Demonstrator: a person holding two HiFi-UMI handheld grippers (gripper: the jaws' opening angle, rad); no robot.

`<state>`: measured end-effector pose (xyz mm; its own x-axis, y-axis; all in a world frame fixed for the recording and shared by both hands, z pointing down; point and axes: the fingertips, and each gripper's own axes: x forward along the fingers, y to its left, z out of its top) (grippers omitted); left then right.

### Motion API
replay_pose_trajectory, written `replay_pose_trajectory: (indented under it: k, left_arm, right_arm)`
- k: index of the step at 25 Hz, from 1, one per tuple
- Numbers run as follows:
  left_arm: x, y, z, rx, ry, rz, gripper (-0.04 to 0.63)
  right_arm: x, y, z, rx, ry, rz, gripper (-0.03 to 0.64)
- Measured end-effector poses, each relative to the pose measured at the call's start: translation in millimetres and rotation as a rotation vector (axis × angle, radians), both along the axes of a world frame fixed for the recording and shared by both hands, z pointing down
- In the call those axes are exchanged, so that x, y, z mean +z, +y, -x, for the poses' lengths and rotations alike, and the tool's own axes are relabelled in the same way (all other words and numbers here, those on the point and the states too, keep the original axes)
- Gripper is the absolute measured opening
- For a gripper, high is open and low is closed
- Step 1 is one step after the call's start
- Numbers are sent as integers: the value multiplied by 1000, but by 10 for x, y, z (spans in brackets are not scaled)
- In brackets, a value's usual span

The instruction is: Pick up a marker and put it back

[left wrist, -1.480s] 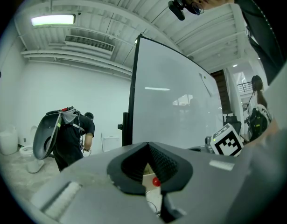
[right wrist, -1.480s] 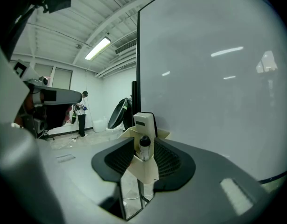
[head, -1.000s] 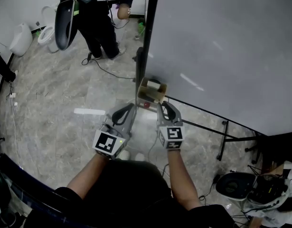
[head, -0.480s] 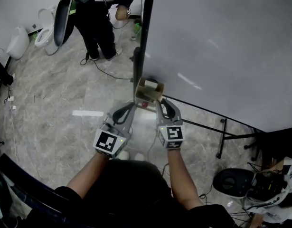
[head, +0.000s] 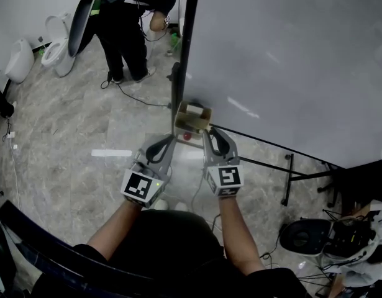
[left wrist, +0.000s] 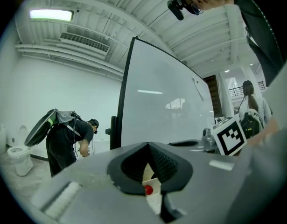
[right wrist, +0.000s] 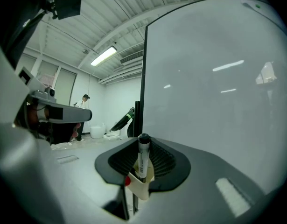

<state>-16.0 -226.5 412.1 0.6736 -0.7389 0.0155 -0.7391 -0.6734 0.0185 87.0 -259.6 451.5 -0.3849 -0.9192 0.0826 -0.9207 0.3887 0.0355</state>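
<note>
**Status.** The pick-up and return are midway at best. The marker (right wrist: pixel 143 158) is in a grip, but its lower end sits in the cardboard box (head: pixel 192 113), so it is neither lifted clear nor let go. Whether this is the start of the lift or the end of the return cannot be told. What remains is at least a release with the marker resting in the box.

**Whiteboard** (head: pixel 290 61). Large, pale and blank, on a dark frame. It carries the box at its lower left corner.

**Cardboard box.** Small, open-topped and cream-brown, fixed at that corner just ahead of both grippers.

**Right gripper** (head: pixel 209 135). Its ribbed pads are pinched on the marker from either side, at the box's mouth.

**Left gripper** (head: pixel 169 143). Its jaw tips are together with nothing between them. It is just beside the box's left edge.

**Marker.** It has a slim white barrel with dark print and a black cap, and stands upright, cap uppermost.

**Red item** (left wrist: pixel 148 189). Small and round, at the box's front lower edge. What it is cannot be told.
</note>
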Motion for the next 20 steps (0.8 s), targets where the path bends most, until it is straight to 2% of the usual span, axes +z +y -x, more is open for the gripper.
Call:
replay_pose_trajectory:
  k: [9,20]
  left_arm:
    - [-62,67,-6,24,9,-13,3]
    - [-157,129,-54,60,24,-36,3]
  right_arm:
    - [-412,214,26,8,-17,-86,80]
    - [-706,527,12,20,-25,-131,80]
